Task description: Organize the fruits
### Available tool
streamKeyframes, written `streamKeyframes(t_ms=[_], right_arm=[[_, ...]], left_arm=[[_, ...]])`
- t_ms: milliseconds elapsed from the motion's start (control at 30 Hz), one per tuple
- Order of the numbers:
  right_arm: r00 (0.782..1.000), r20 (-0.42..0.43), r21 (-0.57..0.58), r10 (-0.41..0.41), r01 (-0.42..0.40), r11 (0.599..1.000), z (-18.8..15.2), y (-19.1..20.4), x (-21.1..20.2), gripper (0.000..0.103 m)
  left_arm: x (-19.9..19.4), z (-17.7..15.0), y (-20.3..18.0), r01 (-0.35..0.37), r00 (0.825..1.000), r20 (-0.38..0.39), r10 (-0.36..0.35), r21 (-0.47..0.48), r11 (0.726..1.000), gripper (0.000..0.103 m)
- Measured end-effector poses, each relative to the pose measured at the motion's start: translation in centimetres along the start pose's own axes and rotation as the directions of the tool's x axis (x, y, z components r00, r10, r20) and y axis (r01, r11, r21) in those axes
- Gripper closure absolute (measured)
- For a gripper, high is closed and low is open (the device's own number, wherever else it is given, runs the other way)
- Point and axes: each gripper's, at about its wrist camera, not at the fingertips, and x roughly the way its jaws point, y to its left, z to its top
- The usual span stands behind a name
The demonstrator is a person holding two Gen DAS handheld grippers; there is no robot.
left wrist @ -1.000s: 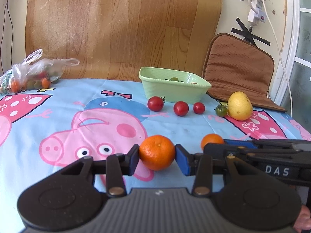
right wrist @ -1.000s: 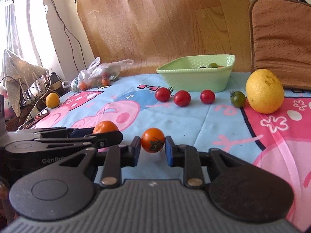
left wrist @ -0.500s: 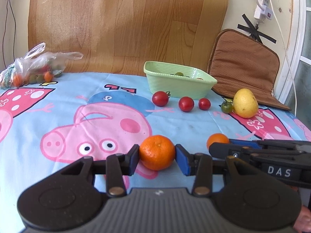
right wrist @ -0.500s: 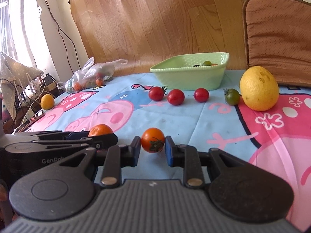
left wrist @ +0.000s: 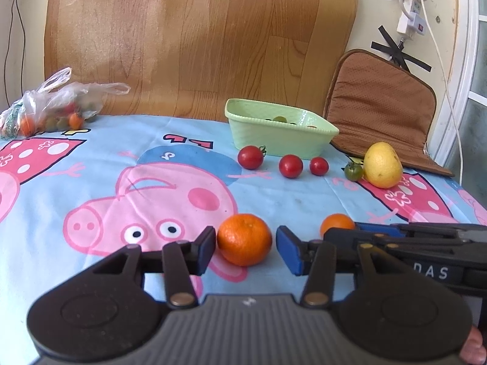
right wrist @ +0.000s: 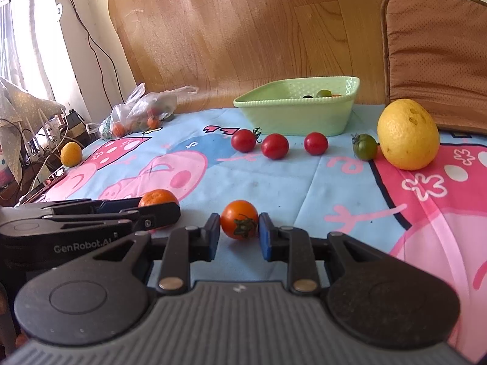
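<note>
On the cartoon tablecloth [left wrist: 91,164], my left gripper [left wrist: 246,248] is opening, releasing the mandarin [left wrist: 244,239]; my right gripper [right wrist: 239,232] clamps the orange tomato [right wrist: 239,219]. Next: set that down too.

- "GenRobot.AI" stands in pale letters on the black side of the left gripper [right wrist: 158,210], seen from the right wrist camera.
- "DAS" stands in pale letters on the black side of the right gripper [left wrist: 341,231], seen from the left wrist camera; the word's start is hidden.

Brown cushion [left wrist: 380,106], wall power strip [left wrist: 411,15]
</note>
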Motion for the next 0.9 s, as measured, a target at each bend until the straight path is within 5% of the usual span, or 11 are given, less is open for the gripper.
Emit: streamKeyframes(t_ms=[300, 467, 900], right_arm=[[1.0, 0.004, 0.009, -0.001, 0.001, 1.0, -0.03, -0.1, -0.12, 0.073], [1.0, 0.021, -0.004, 0.003, -0.003, 1.0, -0.08, 0.1, -0.43, 0.074], [1.0, 0.013, 0.011, 0.0, 0.0, 1.0, -0.04, -0.01, -0.34, 0.073]], left_arm=[[0.01, 0.06, -0.17, -0.01, 1.0, 0.001, 0.01, 0.007, 1.0, 0.047], [-0.01, -0.05, -0.4, -0.002, 1.0, 0.003, 0.002, 0.023, 1.0, 0.063], [0.01, -0.02, -0.43, 0.006, 1.0, 0.003, -0.006, 0.03, 1.0, 0.062]])
